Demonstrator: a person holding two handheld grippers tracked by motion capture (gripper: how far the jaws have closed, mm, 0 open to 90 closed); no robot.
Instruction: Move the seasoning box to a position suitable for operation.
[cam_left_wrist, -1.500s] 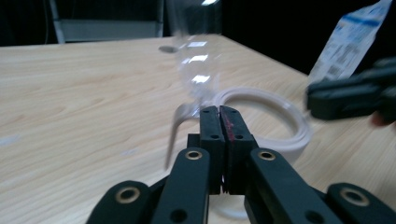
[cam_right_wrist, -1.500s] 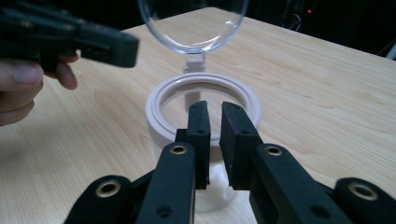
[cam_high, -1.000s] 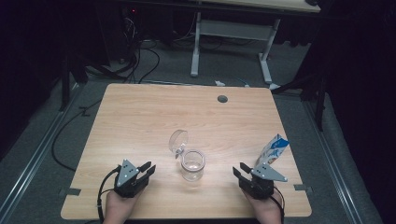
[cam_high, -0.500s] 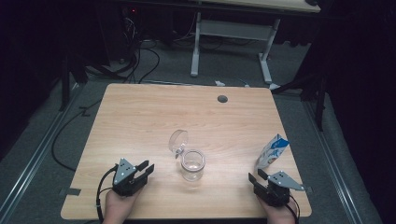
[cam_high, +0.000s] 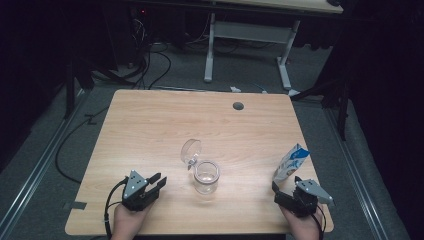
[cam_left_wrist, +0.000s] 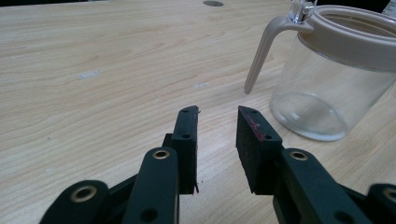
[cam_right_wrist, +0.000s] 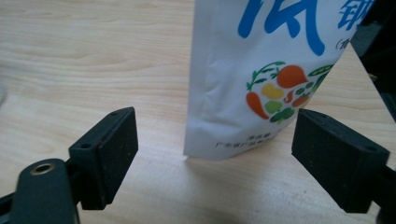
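Observation:
A clear jar (cam_high: 206, 176) with a beige rim and handle stands on the wooden table (cam_high: 150, 125), its round lid (cam_high: 190, 150) flipped open behind it. In the left gripper view the jar (cam_left_wrist: 327, 79) is ahead and to the right. My left gripper (cam_high: 157, 181) (cam_left_wrist: 217, 114) rests left of it, open with nothing between its pads. A white and blue pouch (cam_high: 290, 162) (cam_right_wrist: 271, 70) stands upright near the right edge. My right gripper (cam_high: 285, 184) (cam_right_wrist: 219, 121) sits just short of it. Its jaws have just been opening and stand wide, clear of the pouch.
A round cable hole (cam_high: 238, 106) sits near the table's far edge. The right edge of the table runs close beside the pouch. Beyond the far edge stands another table's white frame (cam_high: 210, 50), with cables on the floor.
My right gripper has drawn back from the pouch toward the near right corner, and its jaws have spread wider. The pouch stays upright. The left hand has not moved.

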